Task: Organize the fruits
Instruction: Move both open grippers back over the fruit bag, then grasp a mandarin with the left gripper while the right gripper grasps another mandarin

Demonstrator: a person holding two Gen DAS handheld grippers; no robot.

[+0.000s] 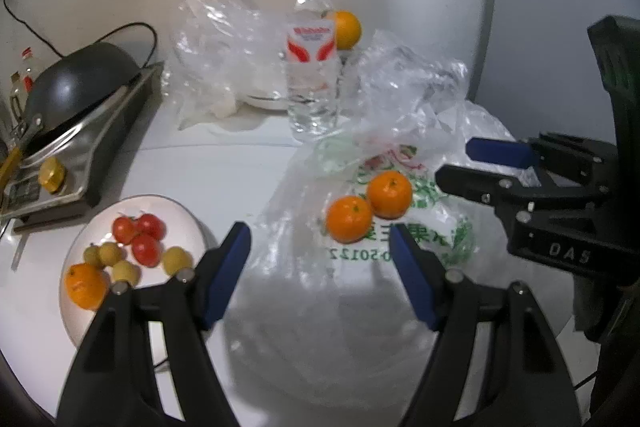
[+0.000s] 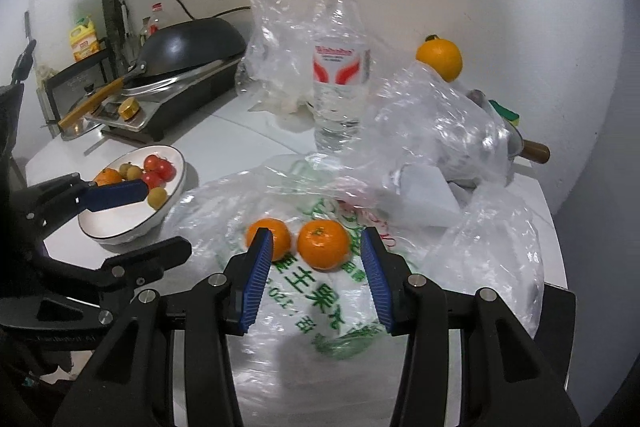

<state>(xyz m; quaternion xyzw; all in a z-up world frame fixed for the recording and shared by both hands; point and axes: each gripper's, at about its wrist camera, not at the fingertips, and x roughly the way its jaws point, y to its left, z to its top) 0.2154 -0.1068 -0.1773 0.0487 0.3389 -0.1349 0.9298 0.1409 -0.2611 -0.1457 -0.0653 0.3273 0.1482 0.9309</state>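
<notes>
Left claw (image 1: 320, 247) open; right claw (image 2: 316, 255) open.

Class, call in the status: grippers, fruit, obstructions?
Left gripper open, empty. Right gripper open, framing one orange. Two oranges on plastic bag. Bottle behind, nothing blocking.

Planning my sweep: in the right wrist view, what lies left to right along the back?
Yellow oil bottle → black wok → clear water bottle with white cap → lone orange by the wall.

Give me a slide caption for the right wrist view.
Open right gripper lines up on two oranges lying on a plastic bag.
</notes>
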